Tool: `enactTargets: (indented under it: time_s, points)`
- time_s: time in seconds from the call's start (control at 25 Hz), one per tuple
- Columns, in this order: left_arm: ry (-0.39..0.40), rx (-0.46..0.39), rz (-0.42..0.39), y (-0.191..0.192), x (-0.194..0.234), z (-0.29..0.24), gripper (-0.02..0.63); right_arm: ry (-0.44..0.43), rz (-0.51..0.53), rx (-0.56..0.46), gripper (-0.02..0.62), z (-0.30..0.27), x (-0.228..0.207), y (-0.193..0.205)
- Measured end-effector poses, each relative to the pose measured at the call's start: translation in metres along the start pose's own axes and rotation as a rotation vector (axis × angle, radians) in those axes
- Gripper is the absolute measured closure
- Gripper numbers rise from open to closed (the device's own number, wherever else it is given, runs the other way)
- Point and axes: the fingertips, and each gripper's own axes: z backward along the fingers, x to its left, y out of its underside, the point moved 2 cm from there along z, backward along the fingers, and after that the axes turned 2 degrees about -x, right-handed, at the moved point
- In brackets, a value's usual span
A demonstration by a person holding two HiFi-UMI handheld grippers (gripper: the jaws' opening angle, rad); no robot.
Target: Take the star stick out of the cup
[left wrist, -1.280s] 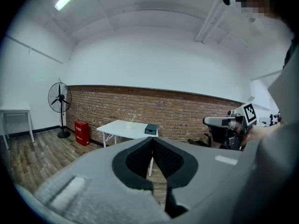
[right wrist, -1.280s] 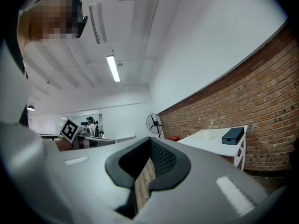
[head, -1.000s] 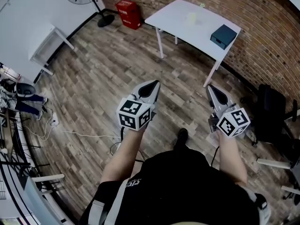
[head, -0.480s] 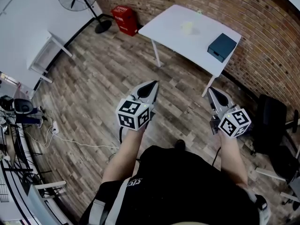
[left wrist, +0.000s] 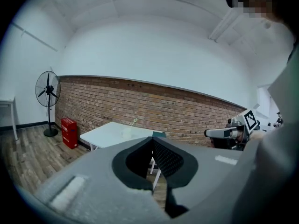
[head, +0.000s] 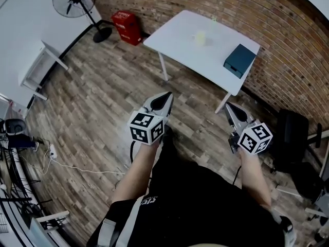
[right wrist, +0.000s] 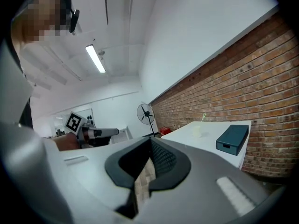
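You are carrying the left gripper (head: 167, 95) and right gripper (head: 229, 107) low in front of you, ribbed black pads pressed together on nothing. That is likely because the work is well apart from you. Ahead, a smooth white table (head: 175, 32) is bearing a pale cup (head: 200, 37), with the thin star stick (right wrist: 203, 118) poking up from it and a boxy teal case (head: 240, 60) nearby.

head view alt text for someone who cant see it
A person on a wood floor holds the left hand-held gripper and right hand-held gripper, both shut and empty, toward a white table ahead. A small cup and a teal box sit on it.
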Motion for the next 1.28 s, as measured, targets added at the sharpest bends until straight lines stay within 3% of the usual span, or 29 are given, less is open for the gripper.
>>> enactTargets:
  time_s: [0.24,0.52,0.68,0.92,1.12,1.28]
  points:
    - [0.034,-0.002,0.021,-0.008,0.088,-0.048,0.6,0.057,0.033,0.007,0.595,-0.091,-0.021,-0.011]
    - [0.084,0.026,-0.01,-0.047,0.225,-0.109,0.6,0.119,0.024,-0.03,0.595,-0.243,-0.038,-0.046]
    - [0.135,0.041,-0.016,-0.066,0.279,-0.142,0.6,0.144,0.01,-0.021,0.595,-0.307,-0.04,-0.052]
    - [0.194,0.073,0.01,-0.066,0.322,-0.185,0.6,0.217,-0.019,-0.01,0.595,-0.348,-0.056,-0.047]
    - [0.253,0.11,0.012,-0.065,0.326,-0.232,0.6,0.287,-0.064,-0.016,0.595,-0.356,-0.096,-0.048]
    - [0.289,0.123,-0.03,-0.074,0.319,-0.273,0.6,0.314,-0.092,-0.053,0.595,-0.36,-0.136,-0.053]
